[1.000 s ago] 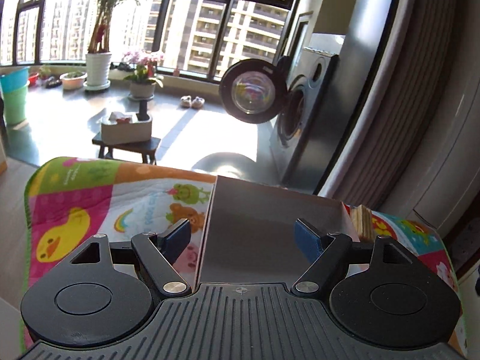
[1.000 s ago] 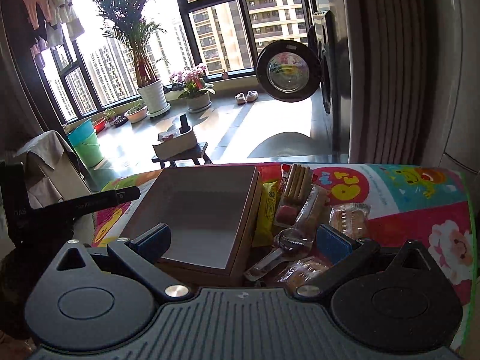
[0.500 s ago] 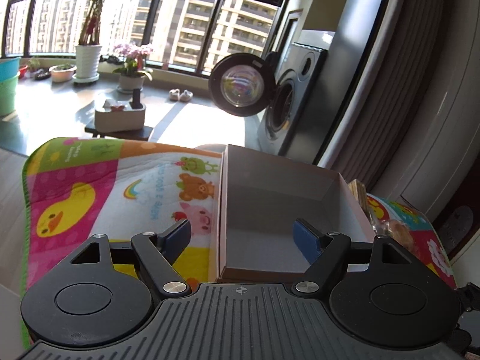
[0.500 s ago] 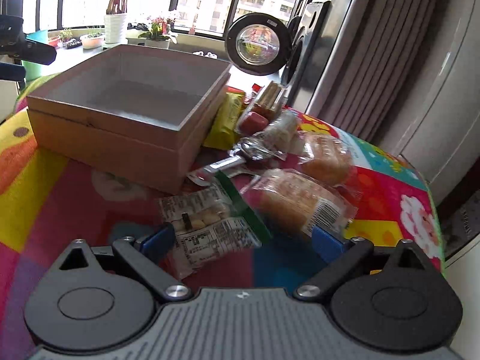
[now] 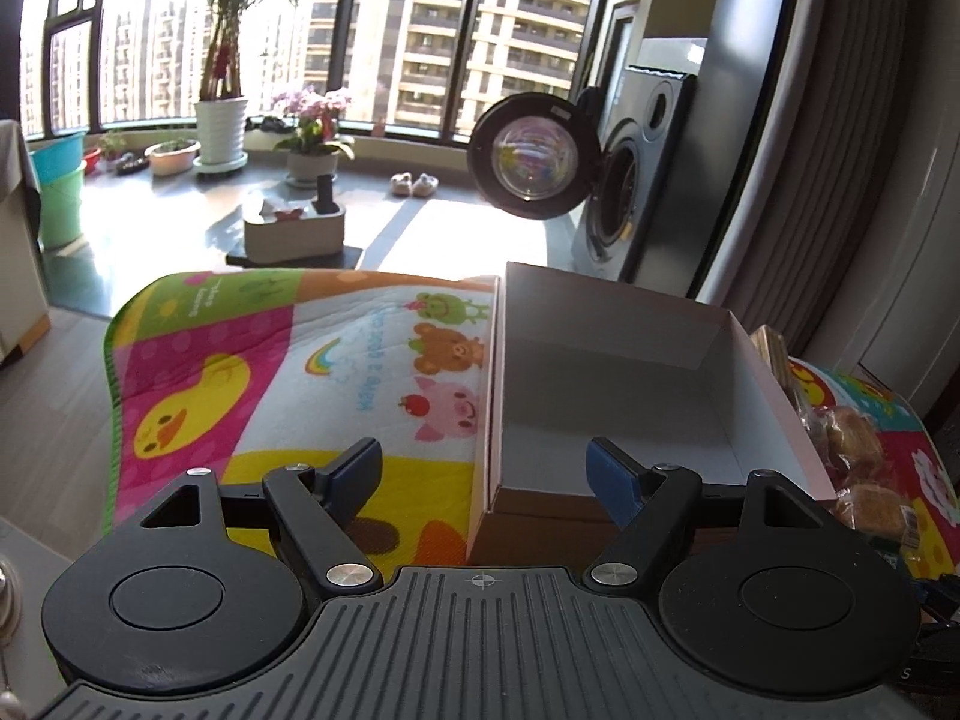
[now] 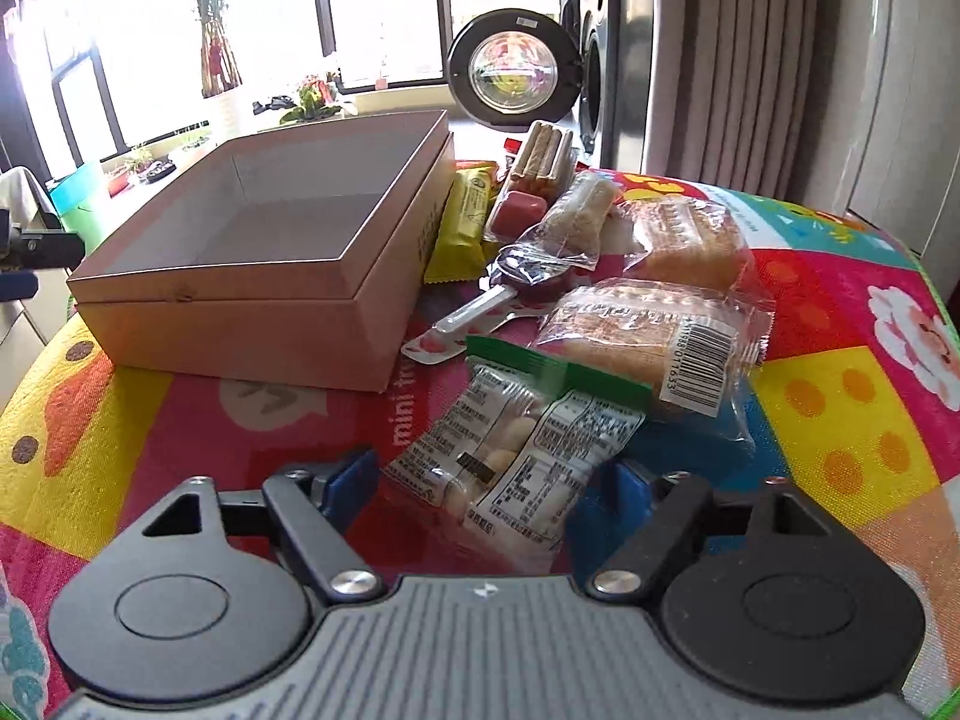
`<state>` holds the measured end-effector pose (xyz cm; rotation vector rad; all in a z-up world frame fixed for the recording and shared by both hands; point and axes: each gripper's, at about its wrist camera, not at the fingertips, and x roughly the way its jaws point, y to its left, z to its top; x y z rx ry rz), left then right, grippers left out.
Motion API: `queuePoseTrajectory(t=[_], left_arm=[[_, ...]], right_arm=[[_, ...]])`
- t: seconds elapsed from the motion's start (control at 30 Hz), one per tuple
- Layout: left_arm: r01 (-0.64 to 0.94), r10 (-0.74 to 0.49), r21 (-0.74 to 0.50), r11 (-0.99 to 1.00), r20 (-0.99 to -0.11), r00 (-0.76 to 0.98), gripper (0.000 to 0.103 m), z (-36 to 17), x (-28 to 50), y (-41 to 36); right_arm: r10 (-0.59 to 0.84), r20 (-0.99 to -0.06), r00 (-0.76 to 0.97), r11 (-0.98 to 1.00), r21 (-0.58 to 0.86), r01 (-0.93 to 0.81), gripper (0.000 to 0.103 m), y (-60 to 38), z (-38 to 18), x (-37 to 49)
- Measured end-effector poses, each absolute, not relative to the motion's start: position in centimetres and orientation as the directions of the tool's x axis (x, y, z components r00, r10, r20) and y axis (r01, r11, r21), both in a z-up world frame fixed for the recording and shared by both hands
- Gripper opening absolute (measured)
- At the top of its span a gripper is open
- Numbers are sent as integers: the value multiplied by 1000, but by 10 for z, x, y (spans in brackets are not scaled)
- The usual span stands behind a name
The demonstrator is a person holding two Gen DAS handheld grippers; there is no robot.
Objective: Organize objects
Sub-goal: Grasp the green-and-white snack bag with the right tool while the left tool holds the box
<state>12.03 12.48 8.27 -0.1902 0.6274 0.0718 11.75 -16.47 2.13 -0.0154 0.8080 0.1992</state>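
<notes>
Your right gripper (image 6: 486, 480) hangs spread around the green-topped snack packet (image 6: 522, 432), the nearest (easiest) pick; your left gripper (image 5: 485, 471), equally spread, waits by the empty box (image 5: 612, 384).

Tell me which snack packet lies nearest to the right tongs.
The clear packet with the green top strip. Its lower end lies between the open fingers of the right tongs, whereas the barcode bread packet and the yellow packet lie farther away.

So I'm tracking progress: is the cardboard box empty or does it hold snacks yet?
Empty. The box shows only its bare floor in both views; the snack packets all lie beside it on the mat.
</notes>
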Motion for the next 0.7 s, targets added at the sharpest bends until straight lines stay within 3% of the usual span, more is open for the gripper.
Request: queuePoseTrajectory(t=[0.07,0.2,0.3,0.33,0.43,0.53,0.6,0.67,0.7], left_arm=[[-123,24,-134,983,-574,819,81,87,133,123],[-120,50,-86,989,-570,820,81,82,160,122],[-107,37,-75,991,-627,778,78,70,182,123],[-103,38,-64,993,-641,767,72,66,187,122],[-100,33,-63,993,-661,749,55,57,193,124],[-106,18,-89,990,-677,736,53,46,198,129],[-106,-18,-139,985,-685,729,43,40,201,134],[-102,-45,-171,980,-690,723,20,37,207,136],[-95,-59,-182,979,-692,719,17,36,210,135]], right_arm=[[190,-721,666,976,62,-211,61,-165,26,113],[205,-704,680,975,89,-201,57,-178,48,93],[235,-693,681,971,133,-199,47,-183,79,79],[245,-689,682,969,147,-199,31,-184,93,77],[270,-658,703,963,181,-201,29,-181,146,75],[277,-625,730,960,156,-231,25,-166,191,82],[287,-602,745,956,132,-262,20,-151,214,90],[306,-580,755,947,105,-303,17,-134,227,102],[317,-573,756,942,99,-320,17,-126,230,110]])
